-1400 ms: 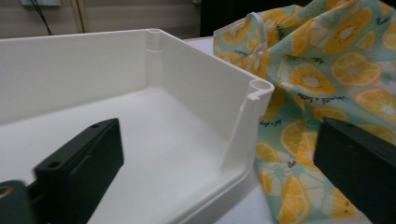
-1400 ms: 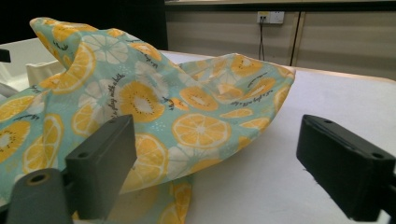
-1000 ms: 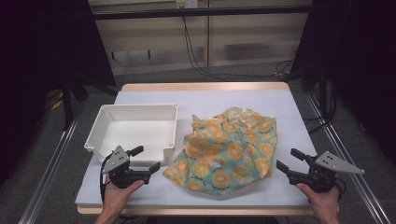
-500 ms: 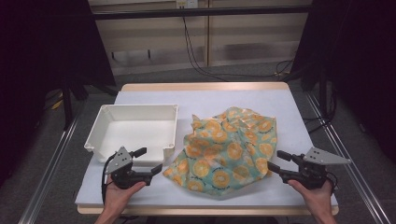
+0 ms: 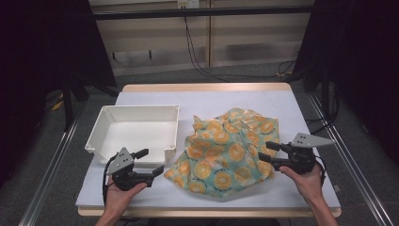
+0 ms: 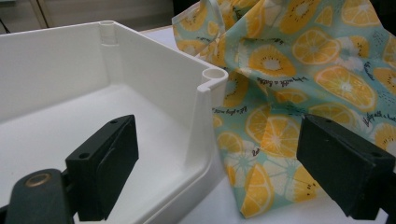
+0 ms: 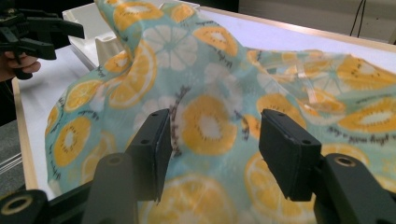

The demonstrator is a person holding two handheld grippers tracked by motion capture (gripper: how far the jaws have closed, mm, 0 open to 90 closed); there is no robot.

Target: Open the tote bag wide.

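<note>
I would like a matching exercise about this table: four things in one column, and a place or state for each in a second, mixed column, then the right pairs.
Things:
1. white tray
2. fruit-print cloth
3. left gripper
4. right gripper

Places or states:
A. crumpled in the middle of the table
B. open, at the cloth's right edge
C. empty, on the table's left side
D. open, in front of the tray's near wall

Pairs: 1-C, 2-A, 3-D, 4-B

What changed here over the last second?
The right gripper slid in from the table's right side to the fruit-print cloth, its jaws closing partway around a fold but not yet pinching. The left gripper, white bin and cloth stayed put.
</note>
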